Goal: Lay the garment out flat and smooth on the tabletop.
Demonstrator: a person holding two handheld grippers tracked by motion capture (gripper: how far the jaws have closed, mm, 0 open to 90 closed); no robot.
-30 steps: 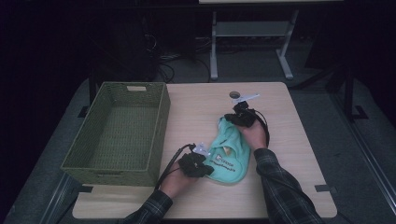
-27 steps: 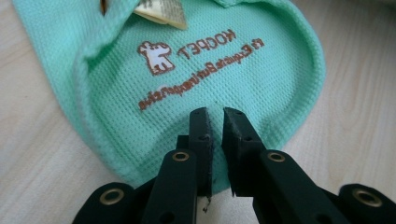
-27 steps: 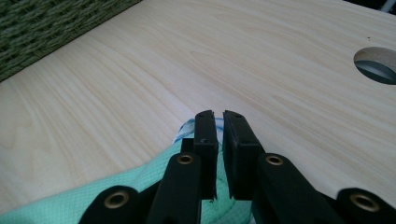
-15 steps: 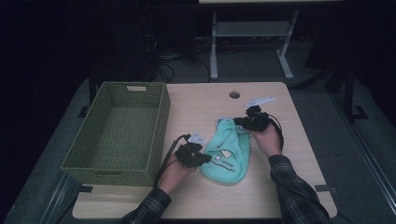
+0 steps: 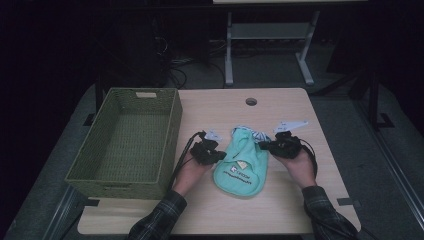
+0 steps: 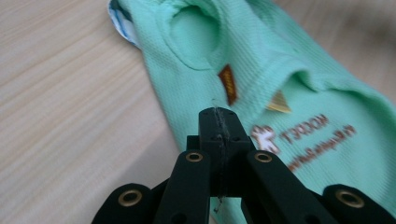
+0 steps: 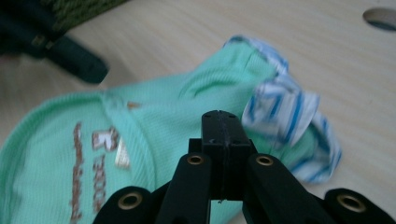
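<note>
We see a small mint-green garment (image 5: 242, 167) lying flat on the wooden table (image 5: 280, 210), just to the right of the green woven basket (image 5: 127, 140), which serves as our landmark. It does not touch the basket; a strip of bare tabletop lies between them. The garment has brown lettering (image 6: 306, 140) printed on it, a brown tag (image 6: 228, 84), and a blue-and-white striped lining (image 7: 285, 112) showing at the end farther from the person.

The left gripper (image 5: 220, 155) sits between the basket and the garment, at the garment's near-basket edge. In the left gripper view its black jaws are pressed tight together over the cloth (we see no fold of fabric caught between them). The right gripper (image 5: 263, 145) is on the garment's far side from the basket, tips at its edge near the striped lining. In the right gripper view its jaws are likewise closed flush against each other above the green cloth, with nothing visibly pinched.

Beyond the garment, farther from the basket's right wall, a round hole (image 5: 251, 101) is cut into the tabletop.
</note>
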